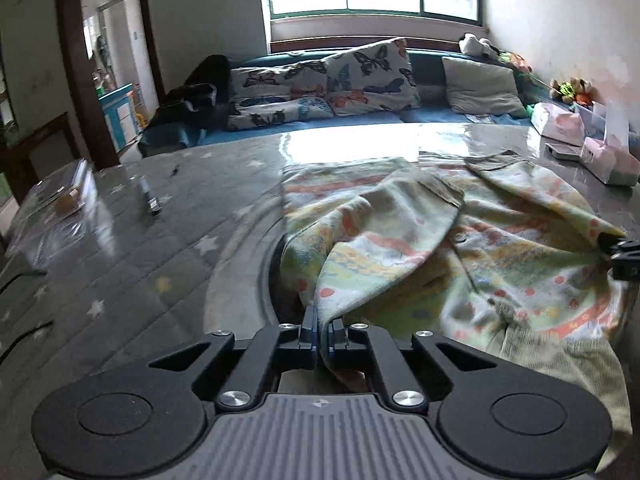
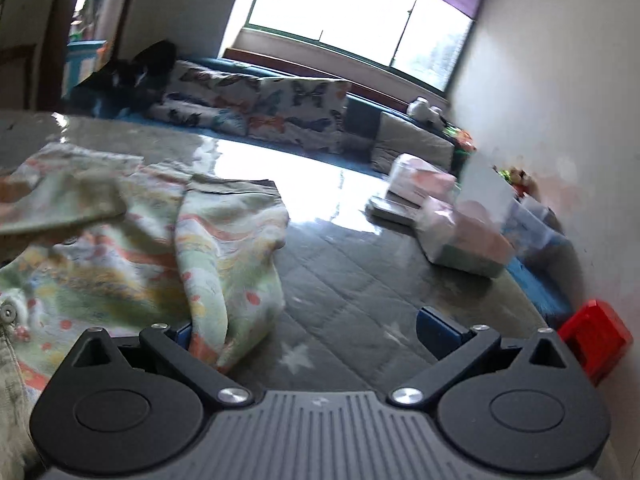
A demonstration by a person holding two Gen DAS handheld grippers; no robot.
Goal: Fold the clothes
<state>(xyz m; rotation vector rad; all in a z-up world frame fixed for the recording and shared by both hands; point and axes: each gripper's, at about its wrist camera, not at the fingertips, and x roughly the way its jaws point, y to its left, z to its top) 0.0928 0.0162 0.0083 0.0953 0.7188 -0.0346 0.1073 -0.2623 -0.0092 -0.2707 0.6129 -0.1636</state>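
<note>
the patterned garment (image 1: 460,248), pale green with orange and yellow print, lies rumpled on the grey star-printed table cover (image 1: 160,248), toward its right half, with a ribbed green hem hanging near the front edge. the left gripper (image 1: 320,332) has its jaws pinched together on a fold of the cloth, which lifts in a ridge from the pinch. the right gripper (image 2: 304,328) stands wide apart; a fold of the garment drapes against its left finger (image 2: 182,332), and motion blur makes it hard to say whether it is touching. a small dark pen-like item (image 1: 150,200) lies left of the garment. tissue boxes (image 2: 460,232) sit well apart at the table's right. butterfly cushions (image 1: 332,80) line the sofa beyond.
</note>
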